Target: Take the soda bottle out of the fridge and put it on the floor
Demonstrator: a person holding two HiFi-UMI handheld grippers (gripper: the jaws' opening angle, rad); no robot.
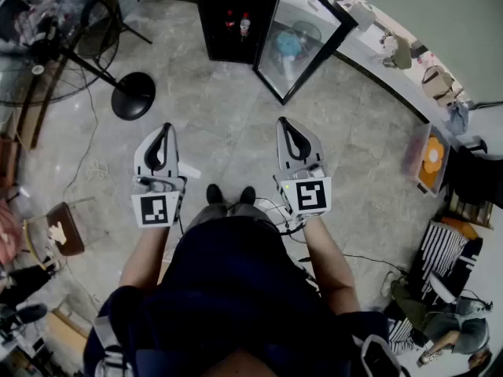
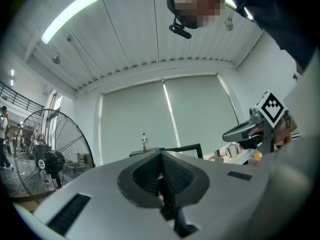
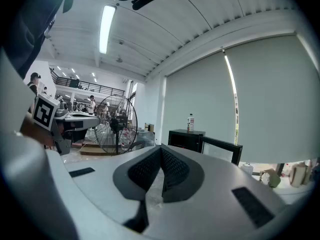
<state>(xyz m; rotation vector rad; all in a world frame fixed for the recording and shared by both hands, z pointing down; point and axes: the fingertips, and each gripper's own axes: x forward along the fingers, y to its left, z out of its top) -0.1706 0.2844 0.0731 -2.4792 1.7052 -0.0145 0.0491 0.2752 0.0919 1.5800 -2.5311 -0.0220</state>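
The black fridge [image 1: 236, 18] stands at the far side of the floor with its glass door [image 1: 302, 38] swung open. Two bottles show on a shelf inside: a dark red one [image 1: 229, 20] and a white-capped one with a red label [image 1: 244, 26]. Another bottle [image 3: 190, 122] stands on top of the fridge [image 3: 186, 138]. My left gripper [image 1: 165, 128] and right gripper [image 1: 284, 122] are held side by side in front of me, well short of the fridge. Both are shut with nothing in them. The gripper views show the jaw tips [image 2: 161, 154] [image 3: 161, 148] pressed together.
A big floor fan [image 1: 55, 45] with a round black base [image 1: 132, 95] stands at the left. A small brown stool [image 1: 63, 228] is at my left. Boxes, bags and cables crowd the right wall around an orange box [image 1: 431, 159]. Bare grey floor [image 1: 228, 124] lies between me and the fridge.
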